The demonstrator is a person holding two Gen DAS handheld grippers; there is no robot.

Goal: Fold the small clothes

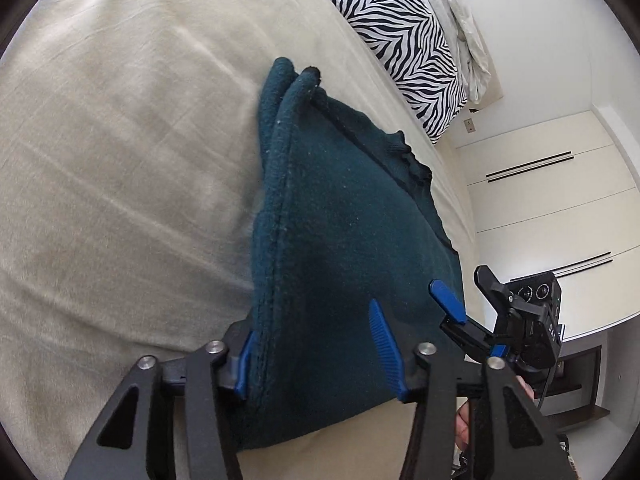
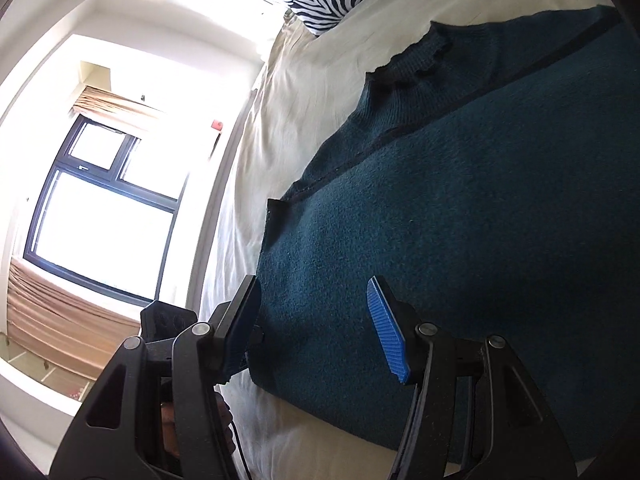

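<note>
A dark teal knitted sweater (image 1: 340, 220) lies folded on the cream bed sheet (image 1: 120, 140); it also fills the right wrist view (image 2: 460, 200), ribbed collar toward the pillow. My left gripper (image 1: 316, 352) is open, its blue-padded fingers straddling the sweater's near edge. My right gripper (image 2: 316, 328) is open too, fingers spread over the sweater's near corner; it also shows at the right of the left wrist view (image 1: 464, 300).
A zebra-print pillow (image 1: 404, 40) and a crumpled cream cloth (image 1: 460, 12) lie at the bed's head. White wardrobe doors (image 1: 552, 200) stand beyond the bed. A window (image 2: 100, 208) with curtains is on the far wall.
</note>
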